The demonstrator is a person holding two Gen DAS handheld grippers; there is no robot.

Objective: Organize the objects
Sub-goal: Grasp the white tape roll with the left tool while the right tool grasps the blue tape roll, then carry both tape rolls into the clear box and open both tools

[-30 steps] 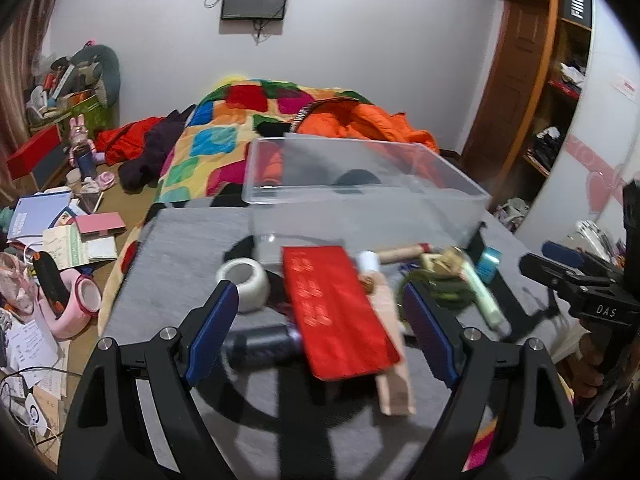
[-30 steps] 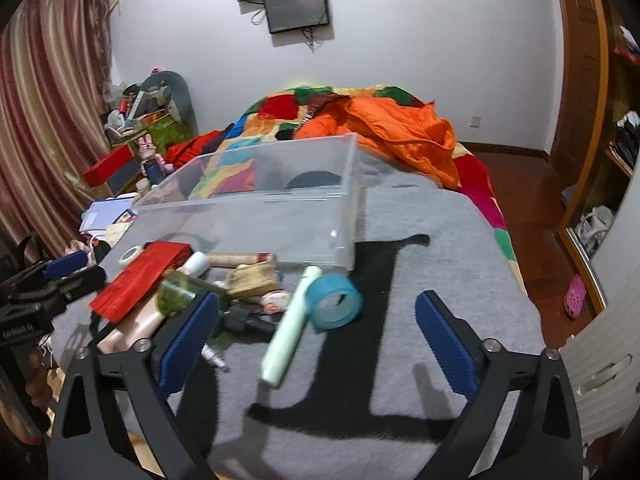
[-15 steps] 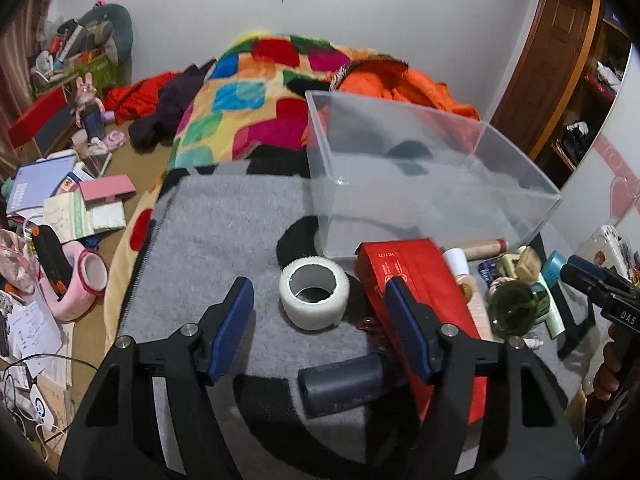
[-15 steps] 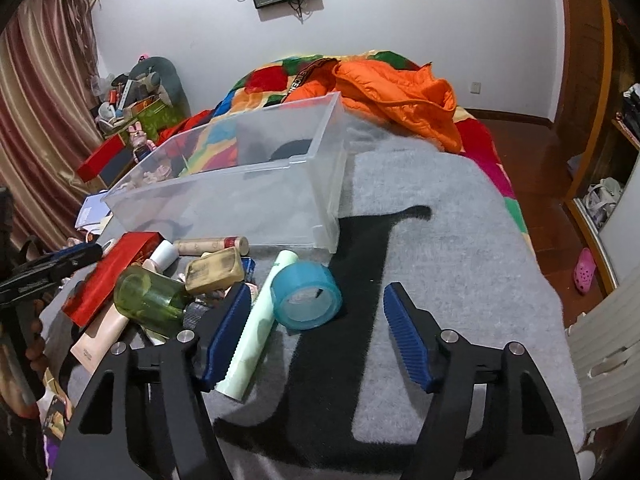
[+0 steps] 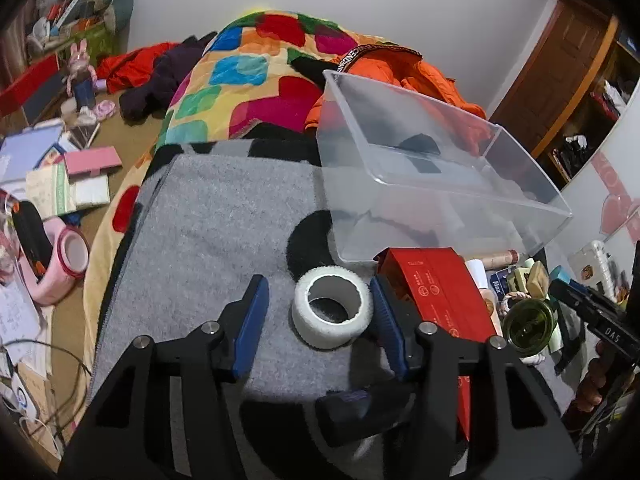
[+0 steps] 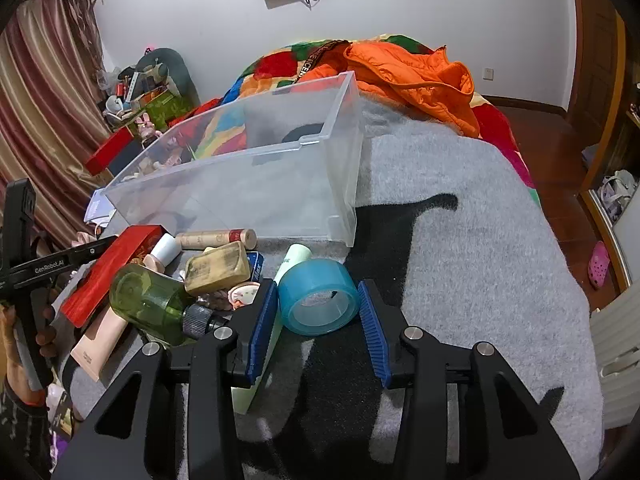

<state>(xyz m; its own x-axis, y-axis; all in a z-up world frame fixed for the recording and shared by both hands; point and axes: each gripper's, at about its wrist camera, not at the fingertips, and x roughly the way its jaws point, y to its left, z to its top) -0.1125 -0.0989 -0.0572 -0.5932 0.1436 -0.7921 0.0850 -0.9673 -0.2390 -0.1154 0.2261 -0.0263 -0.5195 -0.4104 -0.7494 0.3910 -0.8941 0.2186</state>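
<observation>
Both claws have just been closing, each around a roll of tape on the grey blanket [image 6: 480,248] of the bed. Left claw [image 5: 316,312], lower centre of the left wrist view: the white tape roll [image 5: 332,306] sits between the blue pads; the right-hand pad touches its side, the left-hand pad is clearly apart, so the roll is not pinched yet. A second ago this claw framed the red box [image 5: 436,292], which now lies just right of it. Right claw [image 6: 318,312], lower centre of the right wrist view: the blue tape roll [image 6: 318,298] is bracketed, left pad at its edge, right pad touching or a sliver off; cannot tell if gripped. Clear bin [image 6: 256,184] stands empty in mid frame, just behind the clutter. Judgement: sorting has barely begun; once pinched, both rolls likely lift into the bin.
</observation>
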